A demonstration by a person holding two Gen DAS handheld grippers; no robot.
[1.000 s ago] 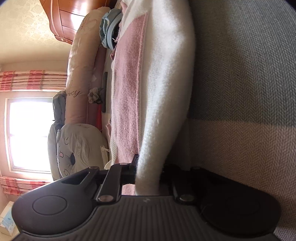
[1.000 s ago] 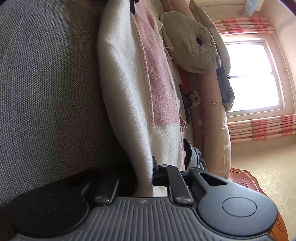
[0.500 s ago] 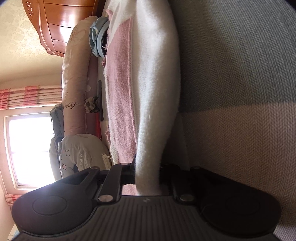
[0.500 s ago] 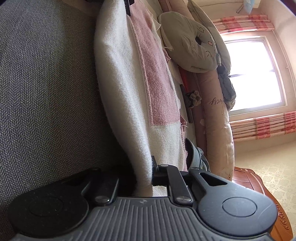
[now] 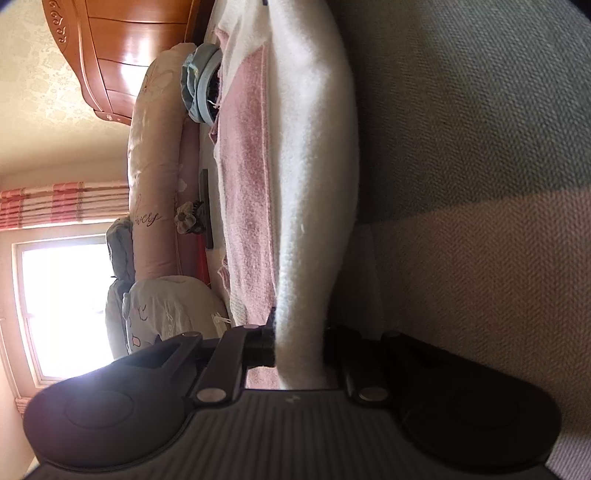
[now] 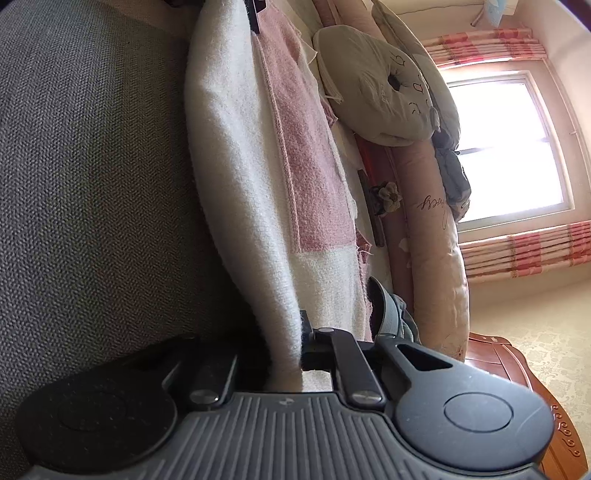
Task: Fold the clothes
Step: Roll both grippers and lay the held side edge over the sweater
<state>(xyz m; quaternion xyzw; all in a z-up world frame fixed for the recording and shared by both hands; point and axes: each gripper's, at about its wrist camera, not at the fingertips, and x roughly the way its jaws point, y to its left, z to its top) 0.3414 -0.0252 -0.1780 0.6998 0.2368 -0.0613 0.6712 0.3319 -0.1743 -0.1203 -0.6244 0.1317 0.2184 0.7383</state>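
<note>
A cream knitted garment (image 5: pixel 310 158) with a pink panel (image 5: pixel 247 177) is stretched between my two grippers over a grey and tan woven bed cover (image 5: pixel 480 147). My left gripper (image 5: pixel 299 343) is shut on one end of its folded edge. The same garment (image 6: pixel 236 177) runs up the right wrist view, where my right gripper (image 6: pixel 286 343) is shut on its other end. Both views are rolled sideways. At the top of the right wrist view a dark fingertip of the other gripper (image 6: pixel 256 14) pinches the far end. Cloth hides the fingertips.
Along the bed's far side lie a long pink bolster (image 5: pixel 151 177), a grey cat-face cushion (image 6: pixel 380 96) and a blue-grey bundle (image 5: pixel 199 85). A wooden headboard (image 5: pixel 122 51) and a bright window (image 6: pixel 506 147) with striped curtains stand beyond.
The left wrist view has rolled somewhat and the headboard shows more. The garment stays stretched between both grippers, and the right view is nearly the same.
</note>
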